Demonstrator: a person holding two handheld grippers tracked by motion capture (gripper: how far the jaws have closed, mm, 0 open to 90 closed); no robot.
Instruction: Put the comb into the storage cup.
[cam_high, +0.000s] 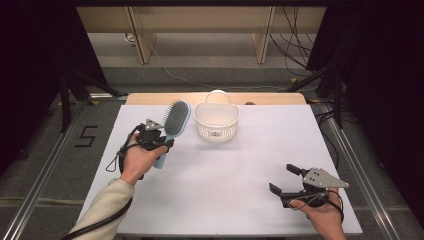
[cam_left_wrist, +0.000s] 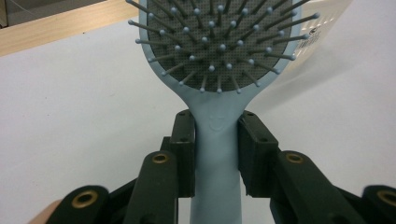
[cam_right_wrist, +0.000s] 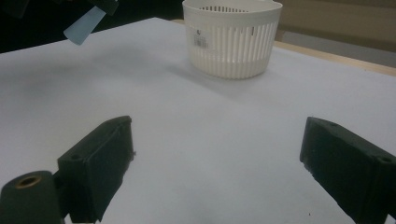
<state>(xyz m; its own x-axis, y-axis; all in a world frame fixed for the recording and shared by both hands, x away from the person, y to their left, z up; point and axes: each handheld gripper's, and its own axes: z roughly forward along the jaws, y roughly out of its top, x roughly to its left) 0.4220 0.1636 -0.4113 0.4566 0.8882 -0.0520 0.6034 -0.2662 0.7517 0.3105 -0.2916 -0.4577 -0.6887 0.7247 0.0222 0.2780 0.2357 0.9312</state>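
Hairbrush, pale blue with a dark bristled pad, pinched at the neck of its handle between the two black jaws of the left gripper, whose pads press on either side just below the head. In the high view the left gripper holds the hairbrush over the left part of the white table, head pointing away from the person and just beside the white slotted basket. The right gripper rests near the table's right front corner, jaws spread wide with nothing between them. The brush is judged light and rigid; its smooth plastic handle may slip or pivot under the head's weight, so the neck near the head is a sound place to take hold, while the pins would flex and give no purchase. The lower handle is cut off below the jaws in the left gripper view; whether the brush touches the table cannot be told. The basket's interior is hard to make out through its slots.
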